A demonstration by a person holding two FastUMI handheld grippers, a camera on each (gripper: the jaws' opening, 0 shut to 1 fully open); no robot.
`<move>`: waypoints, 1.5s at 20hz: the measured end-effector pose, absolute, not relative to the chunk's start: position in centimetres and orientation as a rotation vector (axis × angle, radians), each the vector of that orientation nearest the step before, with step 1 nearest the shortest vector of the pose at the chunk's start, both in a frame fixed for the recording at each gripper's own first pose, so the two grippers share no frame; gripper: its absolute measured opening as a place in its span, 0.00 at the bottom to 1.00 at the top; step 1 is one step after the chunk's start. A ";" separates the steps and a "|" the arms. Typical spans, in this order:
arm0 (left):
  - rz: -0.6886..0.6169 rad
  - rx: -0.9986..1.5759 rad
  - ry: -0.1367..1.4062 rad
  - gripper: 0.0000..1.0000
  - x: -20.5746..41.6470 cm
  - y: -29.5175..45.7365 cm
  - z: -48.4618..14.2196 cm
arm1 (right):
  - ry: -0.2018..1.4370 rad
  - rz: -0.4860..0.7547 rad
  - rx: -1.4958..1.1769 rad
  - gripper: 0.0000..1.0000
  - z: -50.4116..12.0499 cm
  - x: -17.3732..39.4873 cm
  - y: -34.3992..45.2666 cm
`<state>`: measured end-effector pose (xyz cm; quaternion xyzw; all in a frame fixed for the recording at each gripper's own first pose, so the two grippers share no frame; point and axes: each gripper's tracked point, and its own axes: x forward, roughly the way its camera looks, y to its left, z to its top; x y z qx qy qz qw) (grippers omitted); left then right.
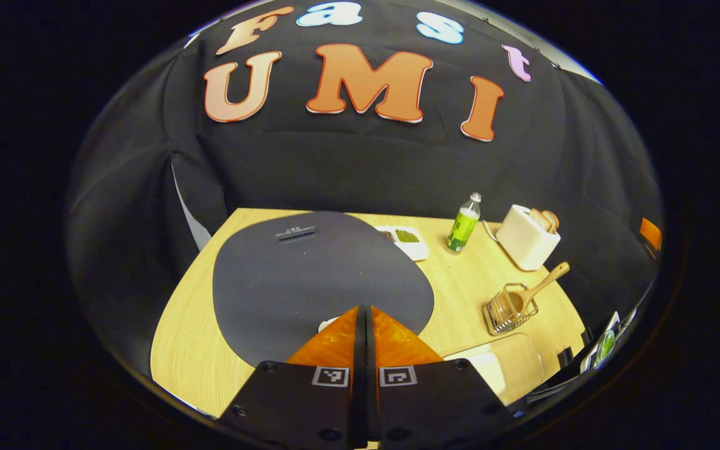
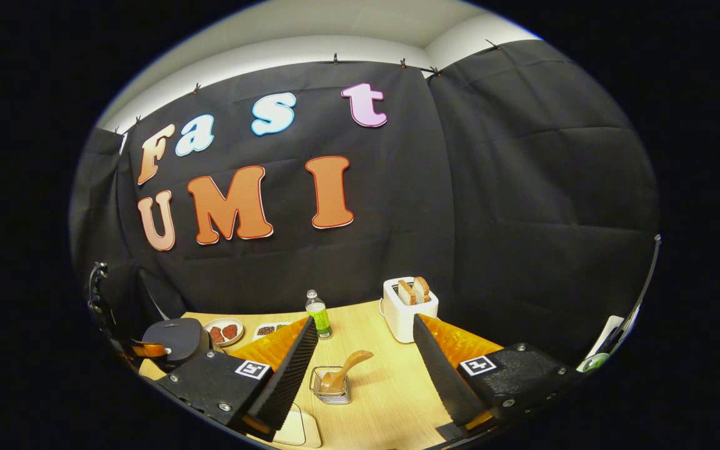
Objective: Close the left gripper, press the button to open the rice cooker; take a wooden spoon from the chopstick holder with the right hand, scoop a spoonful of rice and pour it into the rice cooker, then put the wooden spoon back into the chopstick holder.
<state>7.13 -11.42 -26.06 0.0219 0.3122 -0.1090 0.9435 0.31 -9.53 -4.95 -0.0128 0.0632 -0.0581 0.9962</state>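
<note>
The rice cooker's dark grey lid lies shut right under my left gripper, whose fingers are shut together with nothing between them. Their tip is over a small white part at the lid's near edge. To the right, a wire chopstick holder holds the wooden spoon, its handle leaning right. In the right gripper view, my right gripper is open above the table. The holder and spoon sit below and between its fingers. The rice cooker is far left, with the left gripper at it.
A white toaster with bread, a green bottle and a white tray stand along the back of the wooden table. A clear container holding something white lies near the front right. A small plate sits behind the cooker.
</note>
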 end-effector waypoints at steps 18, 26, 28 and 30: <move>-0.089 0.019 0.217 0.29 5.7 -8.1 -7.4 | 0.126 -0.065 0.007 0.95 -6.4 2.9 -8.8; -0.027 0.031 0.149 0.48 5.1 -6.5 -5.1 | 0.176 -0.079 0.008 0.95 -11.2 5.5 -9.6; 0.000 0.040 0.115 0.57 4.8 -5.9 -4.2 | 0.205 -0.079 0.012 0.95 -13.0 6.4 -9.8; 0.022 0.040 0.084 0.67 4.3 -5.5 -3.4 | 0.227 -0.081 0.018 0.95 -14.5 7.1 -10.1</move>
